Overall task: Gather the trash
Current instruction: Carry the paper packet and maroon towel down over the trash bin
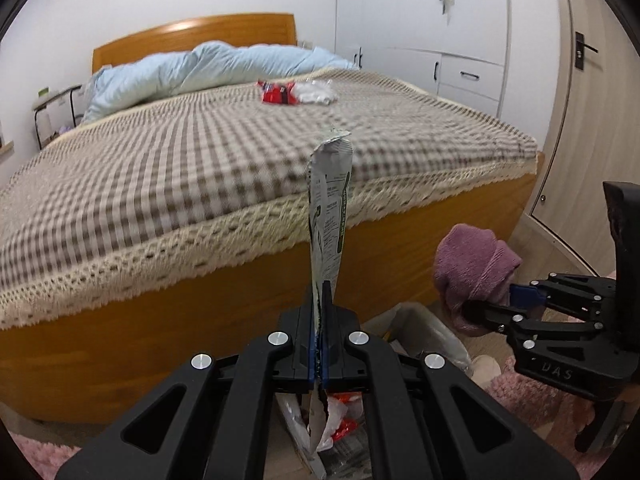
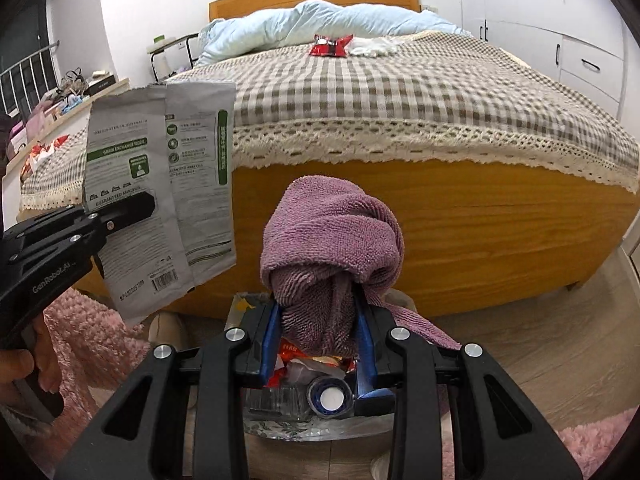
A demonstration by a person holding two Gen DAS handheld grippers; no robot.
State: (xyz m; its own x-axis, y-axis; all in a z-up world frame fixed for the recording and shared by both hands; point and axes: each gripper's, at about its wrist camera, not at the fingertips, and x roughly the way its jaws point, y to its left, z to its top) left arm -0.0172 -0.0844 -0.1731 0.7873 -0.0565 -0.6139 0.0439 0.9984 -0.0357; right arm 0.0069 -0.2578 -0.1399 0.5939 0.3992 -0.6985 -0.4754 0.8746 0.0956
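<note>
two loads over one bin, either could miss

left gripper (image 1: 320, 316) is clamped flat on a grey pouch (image 2: 160, 196); right gripper (image 2: 318, 320) is partly closed around a purple towel (image 2: 332, 240). both hang above the bin (image 2: 288, 364) by the bed (image 1: 240, 168). dropped off-centre, the stiff pouch could catch the rim and tip out. wrappers (image 1: 298, 92) lie on the bed.

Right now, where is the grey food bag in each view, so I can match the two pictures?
Left wrist view: the grey bag stands edge-on at centre, shut in the left gripper.
Right wrist view: the bag shows flat at left, its printed side facing the camera.
Shared landmark: the red wrapper on the bed.
</note>
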